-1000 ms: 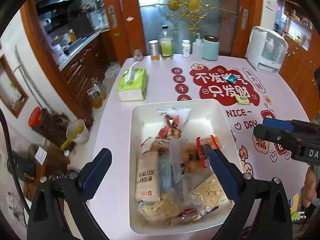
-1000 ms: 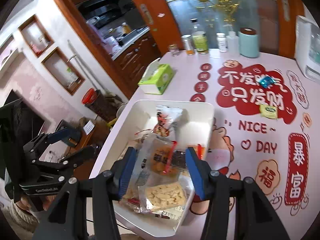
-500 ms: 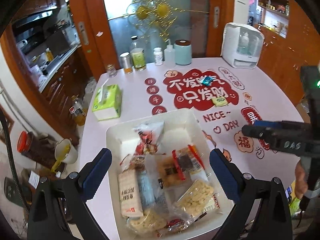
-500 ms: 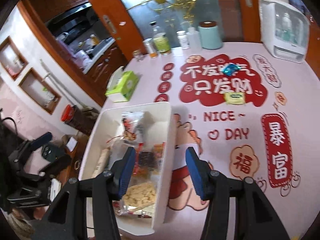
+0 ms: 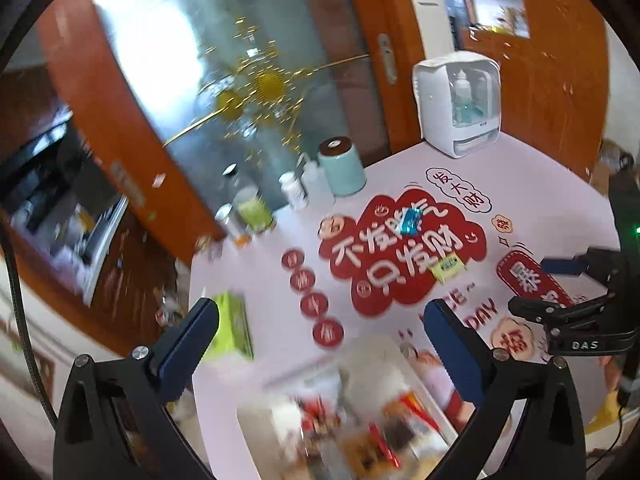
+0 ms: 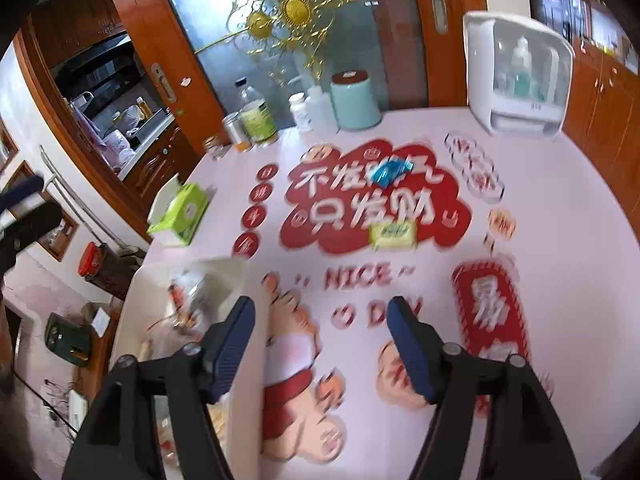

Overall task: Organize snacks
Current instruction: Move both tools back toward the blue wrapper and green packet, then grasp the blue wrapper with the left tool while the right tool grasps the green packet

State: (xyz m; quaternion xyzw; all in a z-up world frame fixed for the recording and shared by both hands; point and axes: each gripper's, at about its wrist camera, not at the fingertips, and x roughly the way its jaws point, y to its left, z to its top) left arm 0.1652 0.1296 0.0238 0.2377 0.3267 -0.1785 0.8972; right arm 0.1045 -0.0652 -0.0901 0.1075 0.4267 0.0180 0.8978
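A white bin full of wrapped snacks sits at the table's near edge, blurred in the left wrist view, and at lower left in the right wrist view. A blue snack packet and a yellow-green packet lie loose on the red table print; they also show in the left wrist view, blue and yellow-green. My left gripper is open and empty above the bin's far edge. My right gripper is open and empty over the table right of the bin; it also shows in the left wrist view.
A green tissue box lies left of the print. Bottles and jars, a teal canister and a white appliance stand along the far edge. The table drops off at left to the floor.
Both grippers have tilted up and moved forward and right. The bin has slid to the bottom of the left view and to the left of the right view. Both stay open.
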